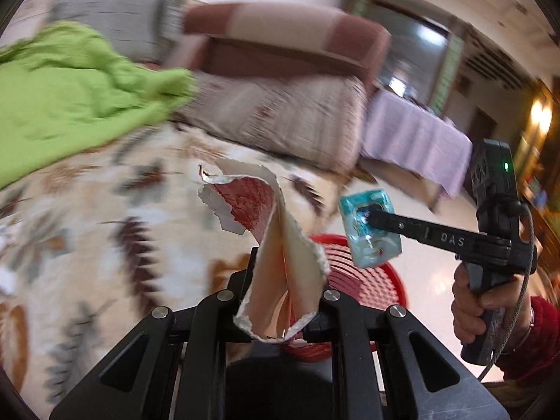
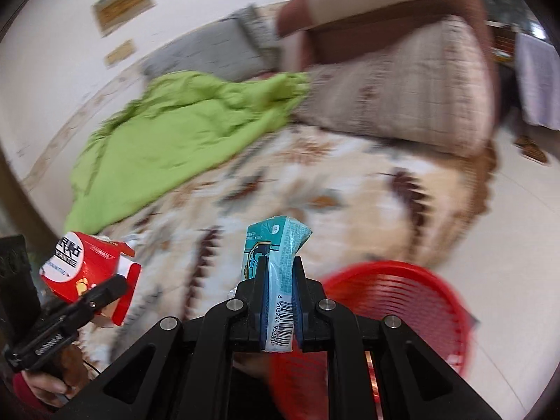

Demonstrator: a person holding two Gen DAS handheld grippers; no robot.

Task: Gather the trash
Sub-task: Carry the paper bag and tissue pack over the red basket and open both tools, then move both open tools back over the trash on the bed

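Note:
My left gripper (image 1: 285, 276) is shut on a torn red-and-white carton (image 1: 269, 231) and holds it in the air; it also shows in the right wrist view (image 2: 87, 273). My right gripper (image 2: 280, 273) is shut on a teal tissue packet (image 2: 276, 280) with a barcode; it shows in the left wrist view too (image 1: 371, 231). A red mesh basket (image 2: 402, 315) stands on the floor just below and right of both grippers, also in the left wrist view (image 1: 367, 280).
A patterned cream blanket (image 2: 315, 192) covers the bed with a green cloth (image 2: 168, 140) on it. A brown sofa (image 1: 280, 80) stands behind. A table with a lilac cloth (image 1: 413, 140) stands at the right. Tiled floor (image 2: 518, 227) lies beside the basket.

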